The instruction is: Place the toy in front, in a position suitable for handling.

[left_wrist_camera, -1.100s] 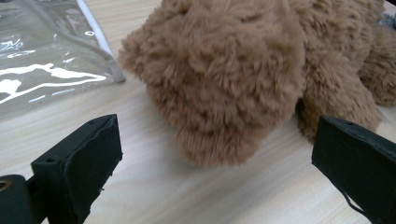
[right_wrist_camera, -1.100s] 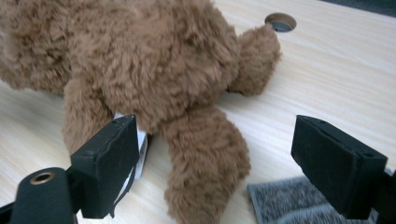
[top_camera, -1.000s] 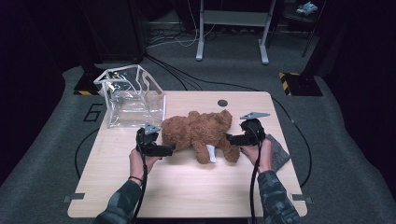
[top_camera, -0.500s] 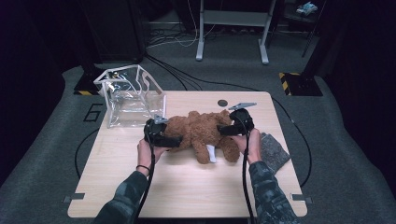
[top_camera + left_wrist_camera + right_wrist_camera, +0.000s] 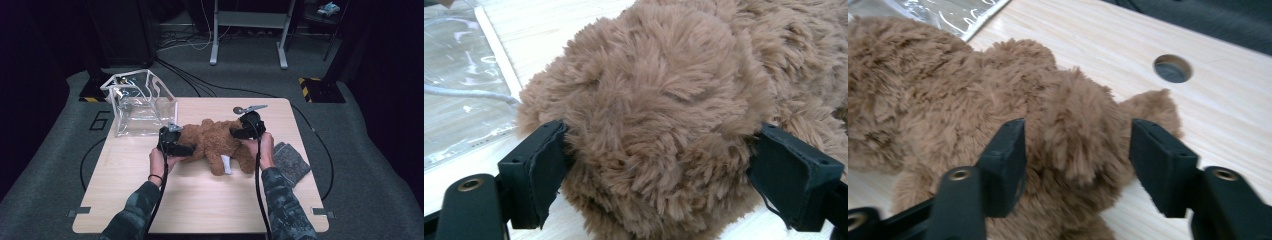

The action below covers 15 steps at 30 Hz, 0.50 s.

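A brown plush teddy bear (image 5: pixel 215 142) lies on its side in the middle of the wooden table (image 5: pixel 200 200). My left gripper (image 5: pixel 192 149) is at its left end. In the left gripper view a rounded furry part of the bear (image 5: pixel 659 100) bulges between the two pads, which press into the fur on both sides; these jaws have just been closing. My right gripper (image 5: pixel 235 132) reaches in at the bear's upper right. Its jaws have just been closing around a furry lobe (image 5: pixel 1078 130); one pad (image 5: pixel 1008 150) touches fur, the other (image 5: pixel 1158 160) stands just off it.
A clear plastic box (image 5: pixel 142 102) with white edges stands at the table's back left, close to the bear. A grey cloth (image 5: pixel 290 162) lies at the right edge. A round hole (image 5: pixel 1172 68) is in the tabletop behind the bear. Cables trail back along both forearms.
Both hands have moved inward onto the bear: the left gripper rightward over its left end, the right gripper leftward and away over its upper right. Both pairs of jaws stand narrower.
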Motion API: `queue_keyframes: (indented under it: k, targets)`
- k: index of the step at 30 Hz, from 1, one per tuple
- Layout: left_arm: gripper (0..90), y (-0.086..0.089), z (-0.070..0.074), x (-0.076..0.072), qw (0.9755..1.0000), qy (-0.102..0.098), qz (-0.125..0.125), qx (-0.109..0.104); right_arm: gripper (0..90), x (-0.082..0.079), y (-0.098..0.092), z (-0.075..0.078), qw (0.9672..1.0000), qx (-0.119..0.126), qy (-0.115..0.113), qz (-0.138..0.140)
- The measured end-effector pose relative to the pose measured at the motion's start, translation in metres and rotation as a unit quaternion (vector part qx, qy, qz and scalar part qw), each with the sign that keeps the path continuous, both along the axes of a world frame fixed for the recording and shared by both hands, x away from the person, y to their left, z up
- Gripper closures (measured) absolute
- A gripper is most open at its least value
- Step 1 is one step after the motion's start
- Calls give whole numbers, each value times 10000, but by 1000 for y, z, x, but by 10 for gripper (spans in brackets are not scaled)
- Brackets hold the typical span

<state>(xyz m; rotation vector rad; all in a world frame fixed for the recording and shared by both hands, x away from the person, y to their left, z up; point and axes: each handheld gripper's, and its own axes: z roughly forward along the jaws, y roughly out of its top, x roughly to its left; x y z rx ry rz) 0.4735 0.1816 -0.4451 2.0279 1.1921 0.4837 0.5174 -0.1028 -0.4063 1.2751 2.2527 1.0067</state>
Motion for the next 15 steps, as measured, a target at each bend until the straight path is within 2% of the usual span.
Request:
queue_keyframes:
  k: [2, 6, 11, 15]
  targets:
    - [173, 0, -1, 0, 10000, -4, -36, 47, 487, 2, 2, -1, 10000, -3, 22, -65]
    - [250, 0, -4, -1, 10000, -9, -49, 61, 632, 4, 6, -4, 9999, -44, 112, 33]
    - [383, 1, -7, -2, 9999, -77, -82, 124, 797, 4, 7, -9, 9999, -138, 66, 32]
    - [470, -1, -8, -2, 9998, -86, -84, 172, 836, 3, 7, -11, 9998, -146, 106, -31]
